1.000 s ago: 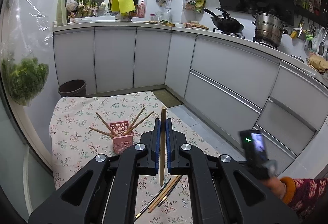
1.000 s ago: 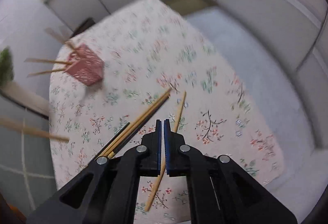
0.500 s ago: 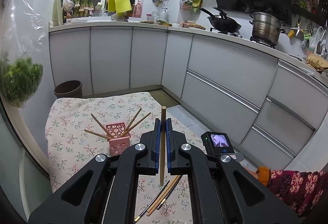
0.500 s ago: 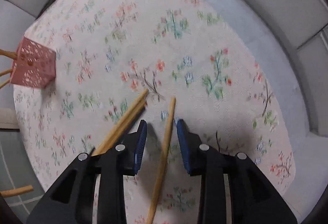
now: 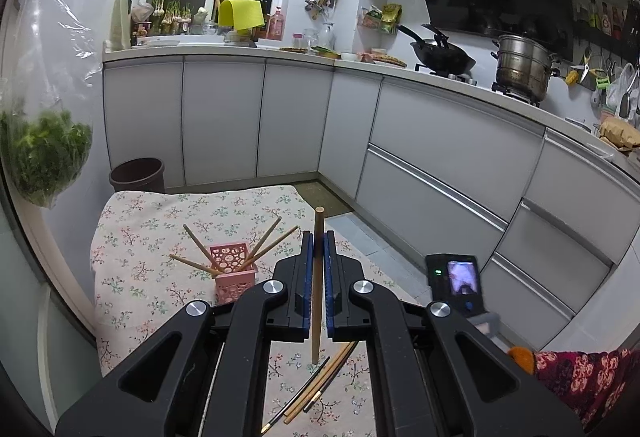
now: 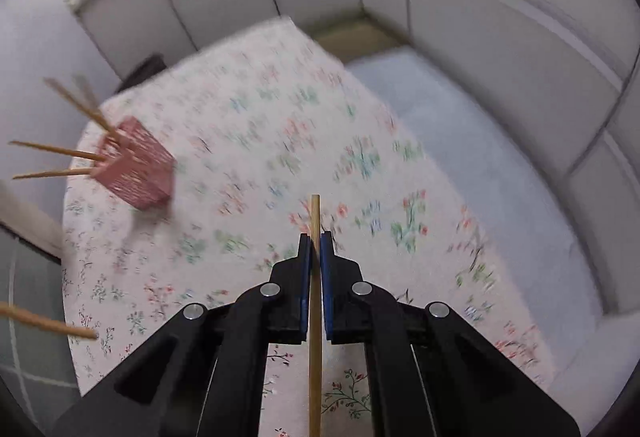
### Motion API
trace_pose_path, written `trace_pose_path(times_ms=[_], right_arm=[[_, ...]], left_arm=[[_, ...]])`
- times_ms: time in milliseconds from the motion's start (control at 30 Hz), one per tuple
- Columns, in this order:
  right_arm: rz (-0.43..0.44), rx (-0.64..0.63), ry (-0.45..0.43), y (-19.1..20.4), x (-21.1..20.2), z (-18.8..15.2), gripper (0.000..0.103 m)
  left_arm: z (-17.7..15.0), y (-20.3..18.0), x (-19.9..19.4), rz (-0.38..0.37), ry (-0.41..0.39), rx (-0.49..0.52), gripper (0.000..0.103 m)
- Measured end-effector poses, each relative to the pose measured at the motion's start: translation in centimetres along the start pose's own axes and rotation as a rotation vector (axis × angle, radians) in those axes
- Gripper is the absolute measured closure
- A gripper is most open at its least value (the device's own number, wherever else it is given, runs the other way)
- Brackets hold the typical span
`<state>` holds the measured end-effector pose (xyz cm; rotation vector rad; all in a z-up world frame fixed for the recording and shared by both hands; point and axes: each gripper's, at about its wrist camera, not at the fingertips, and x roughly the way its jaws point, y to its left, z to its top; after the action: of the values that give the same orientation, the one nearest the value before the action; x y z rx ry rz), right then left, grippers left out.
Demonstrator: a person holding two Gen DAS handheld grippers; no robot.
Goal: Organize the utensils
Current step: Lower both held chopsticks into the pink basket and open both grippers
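Roughly half done: four chopsticks stand in the pink holder [image 5: 233, 275], each claw (left [image 5: 317, 285], right [image 6: 315, 287]) clamped on one more, about three, hard to count, loose on the tabletop [image 5: 160, 221].

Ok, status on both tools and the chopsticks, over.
Left tool shut on a chopstick. Right tool shut on another chopstick. Pink holder has four, three loose chopsticks on cloth. Path clear.
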<state>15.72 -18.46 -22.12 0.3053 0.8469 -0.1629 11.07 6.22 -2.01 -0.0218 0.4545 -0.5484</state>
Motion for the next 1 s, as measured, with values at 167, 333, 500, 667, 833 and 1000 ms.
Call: trace_pose_path(times_ms=[167,333,500,667,833,1000], right_arm=[[0.042,-0.079,-0.196,2.0,-5.8,0.4,0.098],[0.094,-0.112,-0.314,2.4,-10.5,2.3,0.098],[0.154,-0.109,-0.381,3.0,-14.4,6.3,0.098],[0.211,-0.085,-0.47,4.5,-16.6,11.2,0.098],[0.276,-0.044,-0.567,5.9,-17.2,16.3,0.098],[0.333,-0.038,-0.633,7.8,-15.6,18.8,0.098]], left_arm=[[0.5,0.1,-0.5,0.006,-0.015,-0.011,0.099],[1.4,0.2,-0.7,0.019,-0.018,-0.023,0.099],[3.0,0.4,-0.5,0.046,-0.031,-0.029,0.099],[6.1,1.3,0.3,0.103,-0.089,-0.036,0.099],[9.0,3.2,2.7,0.172,-0.147,-0.048,0.099],[9.8,5.3,7.1,0.249,-0.171,-0.058,0.099]])
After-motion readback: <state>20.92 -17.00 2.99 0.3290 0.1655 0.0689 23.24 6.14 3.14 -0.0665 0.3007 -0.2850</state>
